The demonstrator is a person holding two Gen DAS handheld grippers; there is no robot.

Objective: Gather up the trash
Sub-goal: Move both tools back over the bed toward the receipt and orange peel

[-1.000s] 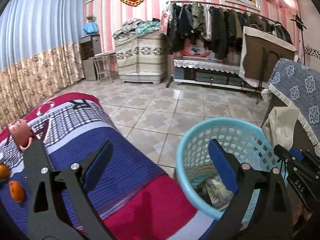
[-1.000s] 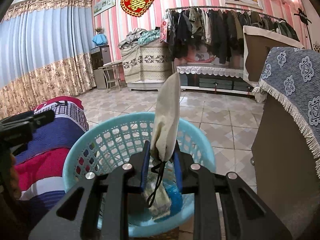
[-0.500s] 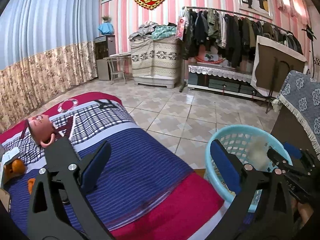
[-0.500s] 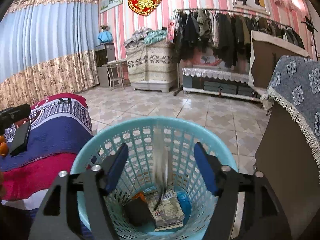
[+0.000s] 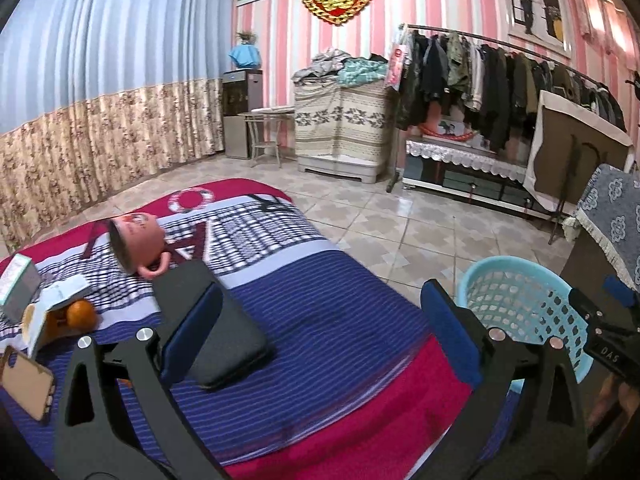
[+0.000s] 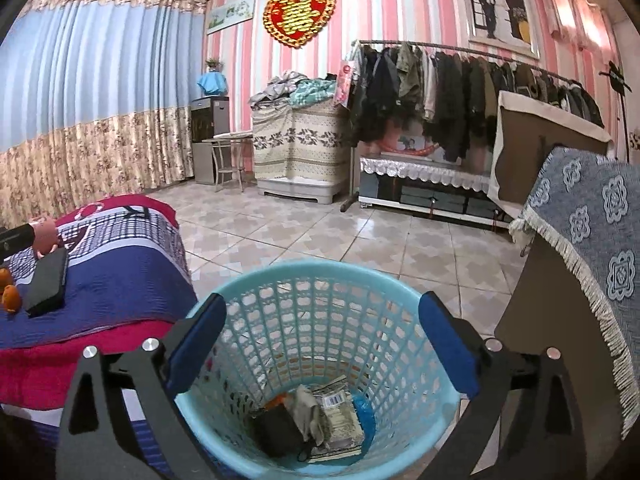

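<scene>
The right claw stands spread wide above the light-blue mesh basket, its jaws having just been opening, and nothing is between its blue pads. Straight below that gap, on the floor of the basket, lies the trash: a crumpled greyish face mask with a dark ear loop, resting on a printed packet and beside a flat black object, with a bit of orange and a blue piece near them. The mask is well below the claw and apart from it. To the left of the basket is the bed with a striped blue, white and red blanket, and a dark fabric-draped piece of furniture rises on the right. The left claw is also spread, empty, and hangs over the bed. Just past its left pad lies a flat black case; farther off are a pink mug on its side, an orange fruit, a small box and some paper. The basket sits off the bed's edge to the right of this claw, with the tip of the other claw above it.
</scene>
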